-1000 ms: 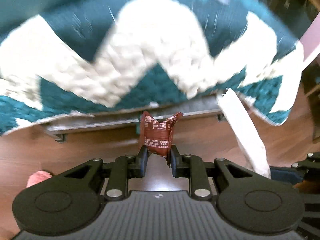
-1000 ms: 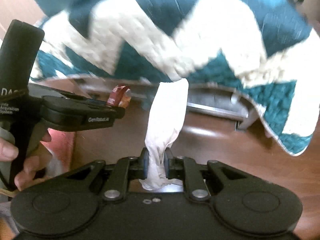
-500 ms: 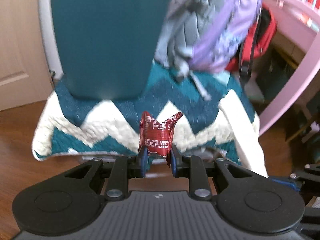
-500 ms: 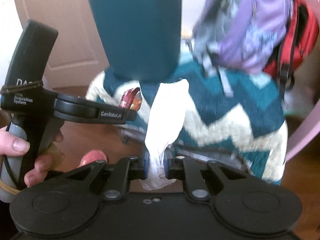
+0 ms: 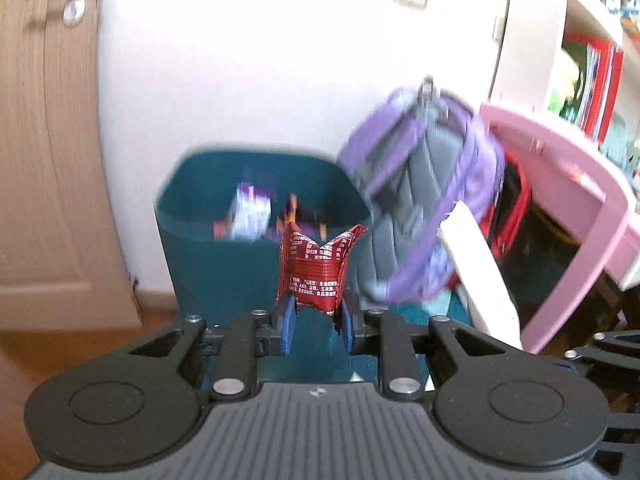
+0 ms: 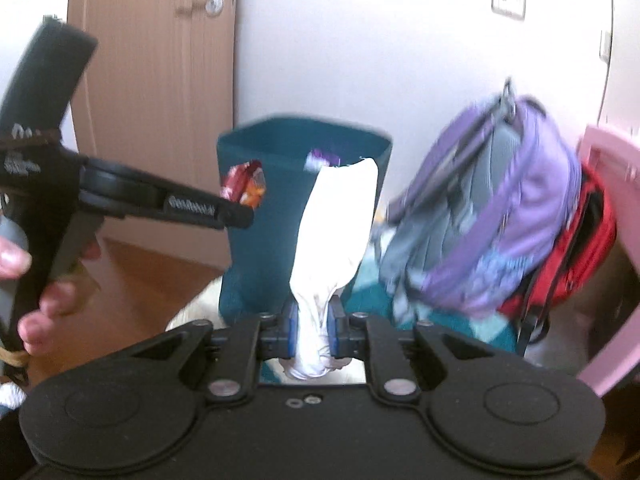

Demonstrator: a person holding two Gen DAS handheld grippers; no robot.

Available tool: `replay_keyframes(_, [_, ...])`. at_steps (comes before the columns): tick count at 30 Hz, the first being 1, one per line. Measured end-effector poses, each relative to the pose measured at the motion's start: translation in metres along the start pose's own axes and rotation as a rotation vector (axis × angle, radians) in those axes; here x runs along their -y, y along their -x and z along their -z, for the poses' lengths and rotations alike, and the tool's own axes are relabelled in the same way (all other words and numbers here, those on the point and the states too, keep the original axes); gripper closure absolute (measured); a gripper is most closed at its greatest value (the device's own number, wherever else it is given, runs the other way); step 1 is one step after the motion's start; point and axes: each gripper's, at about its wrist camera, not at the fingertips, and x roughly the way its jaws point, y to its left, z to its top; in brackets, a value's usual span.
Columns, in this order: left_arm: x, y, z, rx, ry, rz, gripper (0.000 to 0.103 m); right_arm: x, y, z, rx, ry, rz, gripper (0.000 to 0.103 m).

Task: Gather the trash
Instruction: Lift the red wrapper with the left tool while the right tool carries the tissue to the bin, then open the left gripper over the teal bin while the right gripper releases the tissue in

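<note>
My left gripper (image 5: 316, 326) is shut on a crumpled red snack wrapper (image 5: 316, 268) that stands up between its blue pads. Behind it is a teal trash bin (image 5: 208, 256) with several wrappers inside. My right gripper (image 6: 313, 330) is shut on a white crumpled tissue (image 6: 336, 232), which rises in front of the same teal bin (image 6: 264, 216). In the right wrist view the left gripper (image 6: 240, 212) reaches in from the left with the red wrapper (image 6: 244, 186) level with the bin's rim. The tissue (image 5: 476, 276) also shows at the right of the left wrist view.
A purple and grey backpack (image 6: 492, 208) leans right of the bin, with a red bag (image 6: 576, 256) behind it. A pink desk (image 5: 576, 184) and bookshelf (image 5: 584, 60) stand at the right, a wooden door (image 6: 160, 100) at the left. A teal and white rug (image 6: 460, 320) covers the wooden floor (image 6: 152, 268).
Both grippers rose and tilted up from the zigzag rug, keeping the wrapper and tissue. The bin's open top and the wall have come into view.
</note>
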Motion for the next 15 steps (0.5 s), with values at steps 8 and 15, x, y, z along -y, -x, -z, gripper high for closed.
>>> replay_keyframes(8, [-0.019,-0.020,-0.072,0.026,-0.037,-0.011,0.080,0.009,-0.032,-0.078,0.090,-0.012,0.032,0.090])
replay_keyframes(15, [-0.045,-0.080,-0.096,-0.057,-0.004,0.006,0.080,0.018,-0.093,-0.120,0.076,-0.033,0.018,0.089])
